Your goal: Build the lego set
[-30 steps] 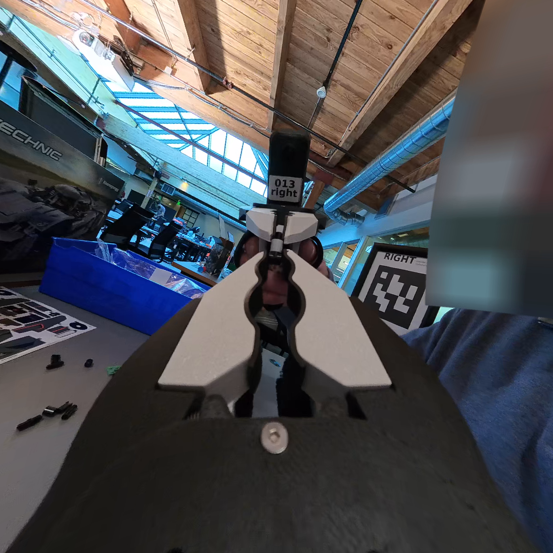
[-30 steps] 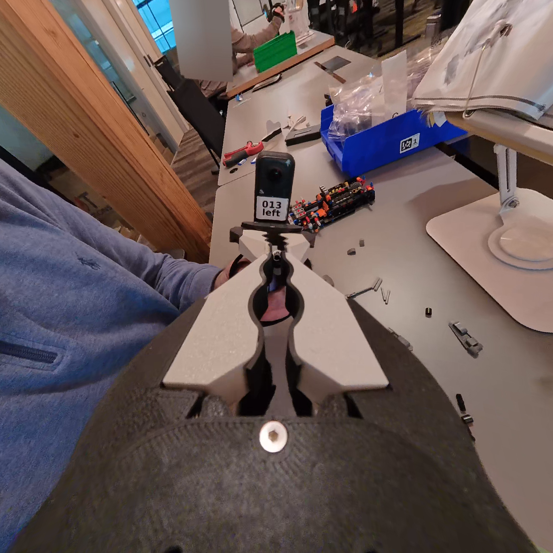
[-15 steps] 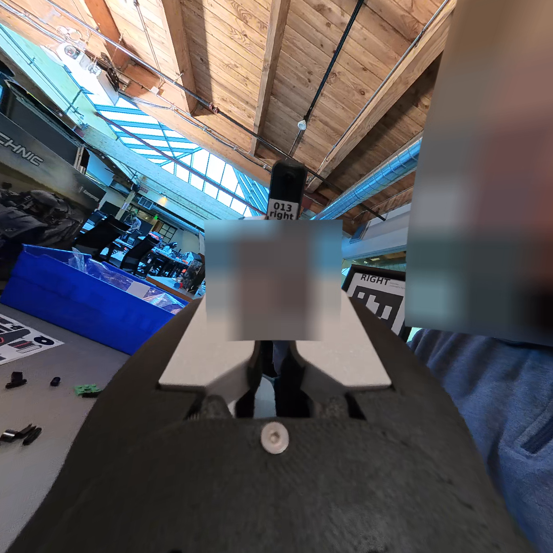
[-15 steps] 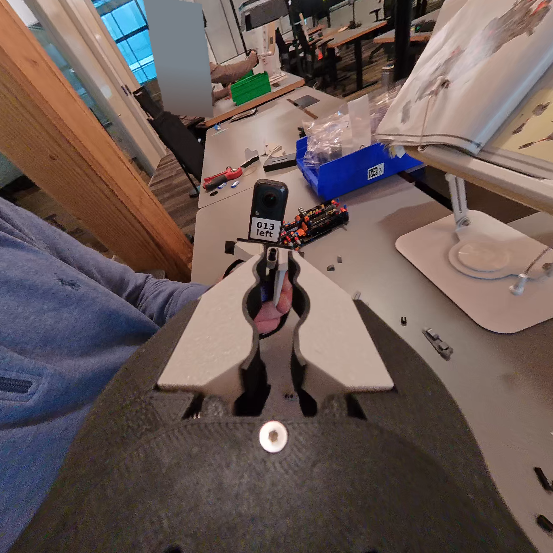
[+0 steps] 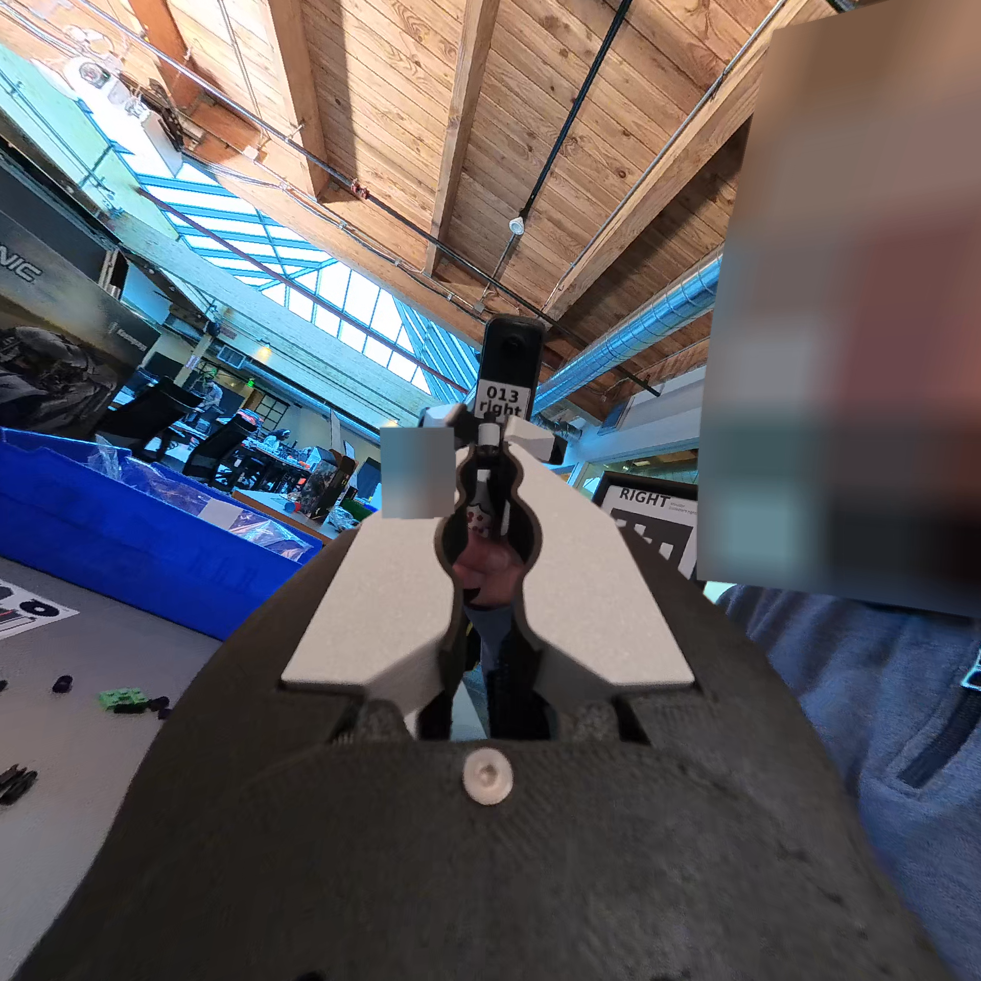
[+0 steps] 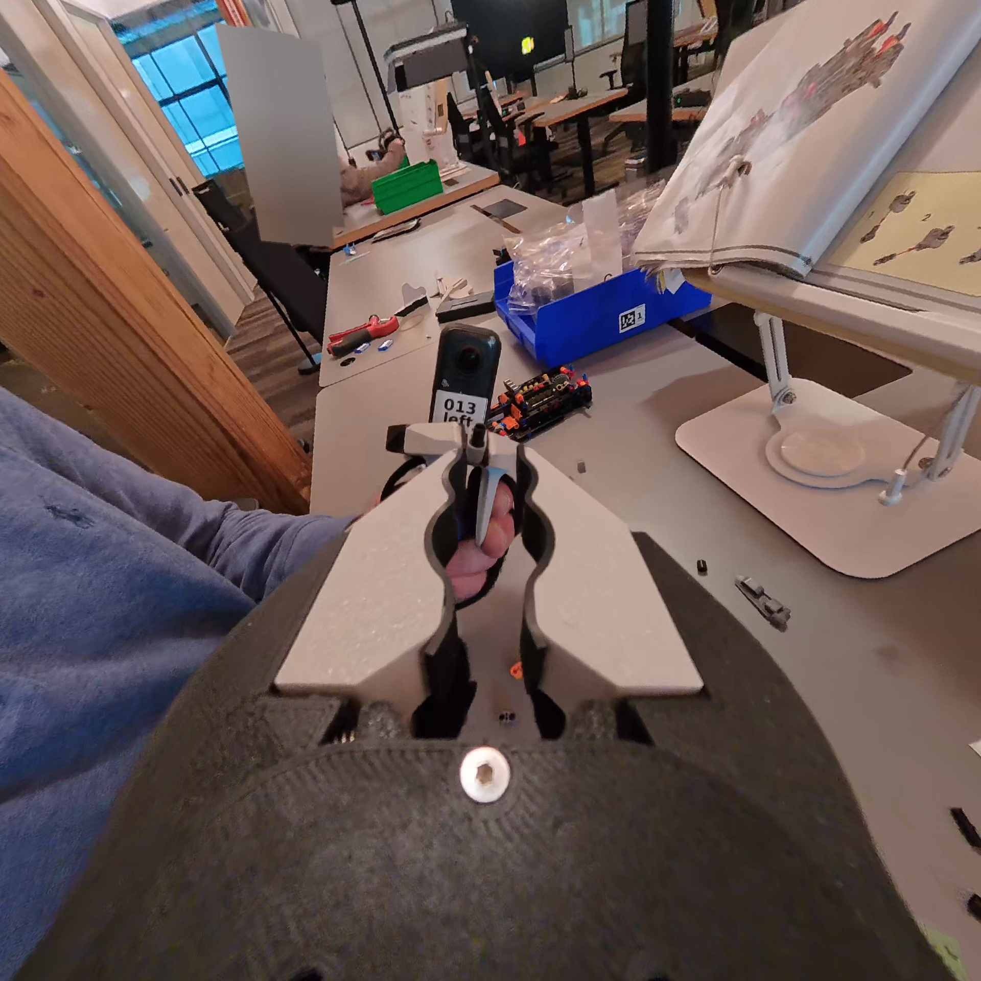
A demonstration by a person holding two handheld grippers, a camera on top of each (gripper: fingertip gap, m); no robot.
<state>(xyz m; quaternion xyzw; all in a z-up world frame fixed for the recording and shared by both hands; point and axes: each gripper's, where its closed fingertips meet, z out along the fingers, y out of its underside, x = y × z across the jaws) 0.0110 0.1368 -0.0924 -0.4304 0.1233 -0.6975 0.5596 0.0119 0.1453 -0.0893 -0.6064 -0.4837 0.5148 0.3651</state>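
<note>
My left gripper (image 5: 488, 451) is shut on a small grey lego piece (image 5: 488, 434) and holds it in the air, tip to tip with my right gripper (image 6: 489, 454). In the right wrist view the grey piece (image 6: 487, 488) has a black pin (image 6: 478, 438) on top. It sits in the gap between my right fingers, which stand apart around it. A partly built black, orange and blue lego model (image 6: 541, 395) lies on the grey table (image 6: 663, 531) behind the grippers. A hand shows behind each gripper.
A blue bin (image 6: 584, 318) with bags of parts stands at the back; it also shows in the left wrist view (image 5: 106, 520). An instruction booklet (image 6: 796, 132) rests on a white stand (image 6: 796, 478) at the right. Loose pieces (image 6: 762, 602) and a green piece (image 5: 122, 698) lie on the table. Less than 4 cm separates the two grippers' tips.
My right gripper's fingers have spread apart around the piece. Both grippers have tilted and shifted a little while staying tip to tip; the left stays shut on the piece.
</note>
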